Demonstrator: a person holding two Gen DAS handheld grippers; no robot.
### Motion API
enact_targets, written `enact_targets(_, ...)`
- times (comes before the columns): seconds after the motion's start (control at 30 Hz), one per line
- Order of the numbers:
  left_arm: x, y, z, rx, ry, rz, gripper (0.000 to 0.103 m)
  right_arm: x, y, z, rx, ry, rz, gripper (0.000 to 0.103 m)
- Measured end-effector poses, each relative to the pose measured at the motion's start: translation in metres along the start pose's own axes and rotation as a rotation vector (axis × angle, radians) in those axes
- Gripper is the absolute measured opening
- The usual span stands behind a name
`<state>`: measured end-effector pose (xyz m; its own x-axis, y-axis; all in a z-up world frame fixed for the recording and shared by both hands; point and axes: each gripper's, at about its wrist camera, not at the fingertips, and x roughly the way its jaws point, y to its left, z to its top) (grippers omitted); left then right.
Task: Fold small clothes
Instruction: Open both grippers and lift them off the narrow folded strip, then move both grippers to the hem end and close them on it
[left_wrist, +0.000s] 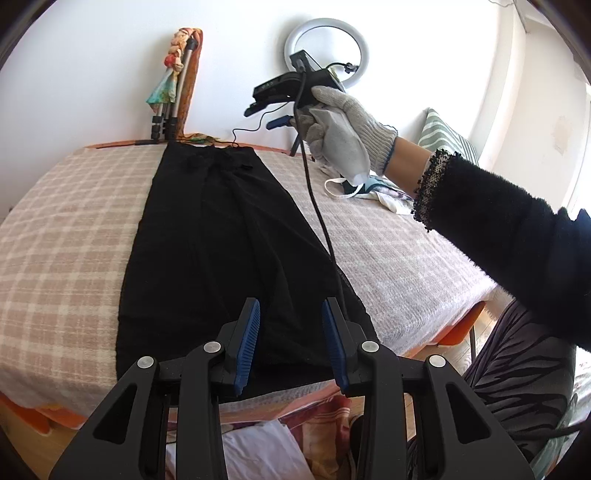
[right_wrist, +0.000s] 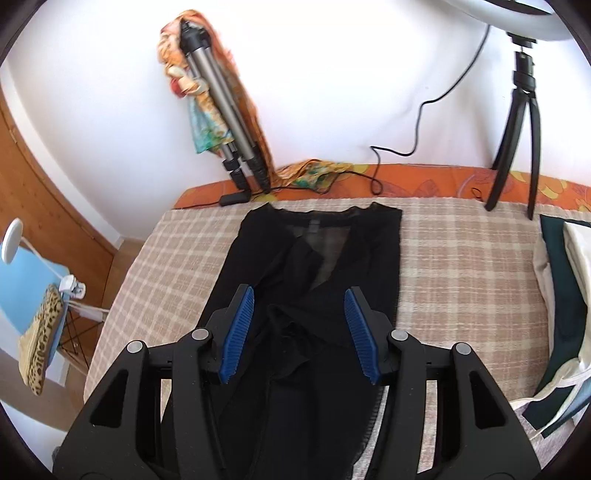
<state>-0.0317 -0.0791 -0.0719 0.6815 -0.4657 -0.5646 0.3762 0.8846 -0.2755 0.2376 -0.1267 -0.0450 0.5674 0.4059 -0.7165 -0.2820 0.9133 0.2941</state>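
A black garment (left_wrist: 221, 251) lies flat and lengthwise on the checked blanket (left_wrist: 66, 258) covering the bed. Your left gripper (left_wrist: 291, 343) hangs over the garment's near hem, its blue pads (left_wrist: 248, 343) spread apart with nothing between them. Your right gripper (right_wrist: 297, 328) is held above the garment's far half, likewise wide open and empty. In the left view your gloved right hand (left_wrist: 340, 129) holds that gripper up, well clear of the cloth.

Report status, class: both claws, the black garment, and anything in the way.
Left claw open, over garment's near end. Right claw open, held above far end. Black garment flat lengthwise on checked blanket, unfolded. Right claw's cable trails across garment.
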Motion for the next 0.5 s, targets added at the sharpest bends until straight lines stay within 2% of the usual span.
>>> enact_targets(0.1, -0.014, 0.012, 0.006, 0.005, -0.029, 0.03, 0.033, -0.011, -0.031, 0.001, 0.077, -0.022, -0.045, 0.049)
enact_targets(0.27, -0.029, 0.029, 0.013, 0.028, -0.04, 0.072, 0.033, -0.017, -0.06, -0.005, 0.164, -0.01, -0.045, 0.046)
enact_targets(0.5, -0.028, 0.074, 0.02, -0.043, 0.037, 0.104, 0.033, -0.049, -0.05, -0.034, 0.083, 0.033, -0.065, 0.046)
